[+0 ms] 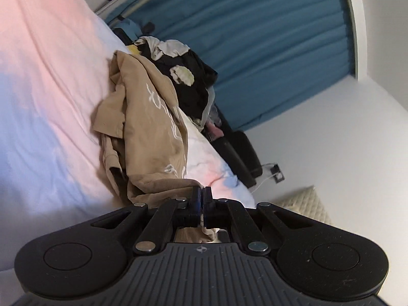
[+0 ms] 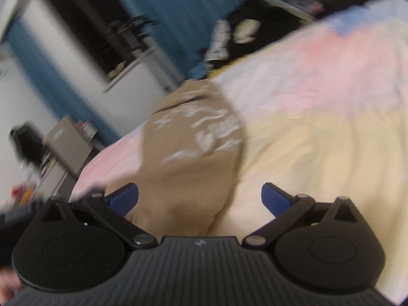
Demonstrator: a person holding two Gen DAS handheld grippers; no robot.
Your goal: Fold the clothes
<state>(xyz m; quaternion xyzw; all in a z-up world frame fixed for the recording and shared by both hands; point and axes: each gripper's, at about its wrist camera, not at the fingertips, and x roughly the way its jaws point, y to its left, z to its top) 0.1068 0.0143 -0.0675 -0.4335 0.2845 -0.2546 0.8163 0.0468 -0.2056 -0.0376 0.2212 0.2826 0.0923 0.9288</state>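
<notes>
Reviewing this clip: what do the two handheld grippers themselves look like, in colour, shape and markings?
Both are matte black. The left gripper and right gripper share a ribbed grey centre plate bearing a small emblem, round black discs at each side, silver rivets on the black linkage bars, and blue finger pads. No cables or sleeves show.
</notes>
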